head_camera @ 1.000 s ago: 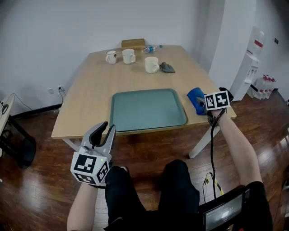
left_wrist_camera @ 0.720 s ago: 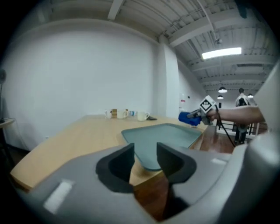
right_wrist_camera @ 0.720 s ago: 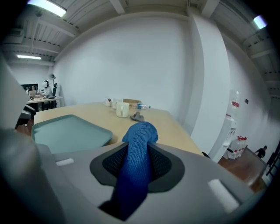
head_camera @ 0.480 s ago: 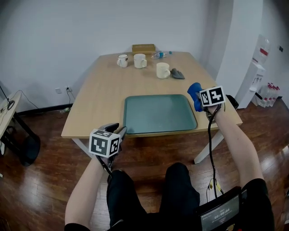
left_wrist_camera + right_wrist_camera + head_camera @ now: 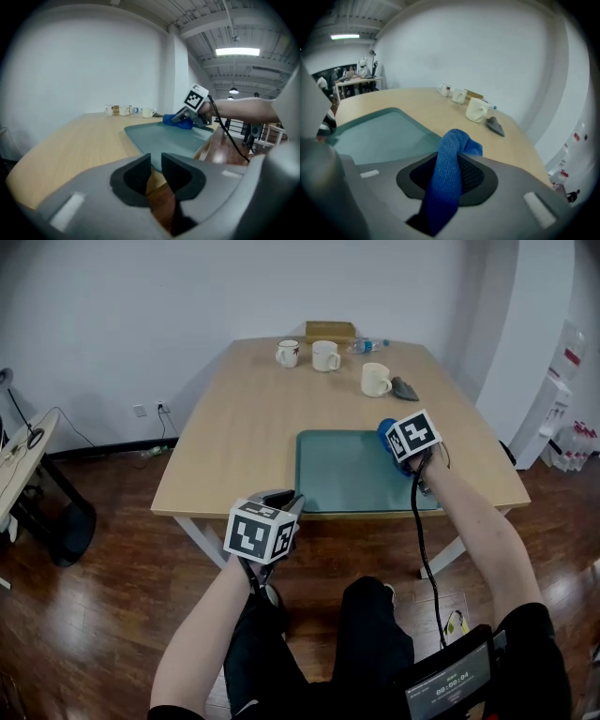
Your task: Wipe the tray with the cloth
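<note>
Table (image 5: 234, 418) pale wood, white walls (image 5: 141, 315), dark floor (image 5: 112, 615); right tool (image 5: 449, 176) clamps cloth (image 5: 383, 430) at tray (image 5: 347, 474) corner; left tool (image 5: 156, 164) just narrowed, empty.

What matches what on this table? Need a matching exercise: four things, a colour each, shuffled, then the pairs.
Things:
1. cloth
2. tray
3. mug nearest the tray
4. box at the table's far edge

Colours:
a. white
b. blue
c. brown
d. green

Pairs: 1-b, 2-d, 3-a, 4-c

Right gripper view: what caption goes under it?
Right gripper shut on a blue cloth, green tray just beyond.
</note>
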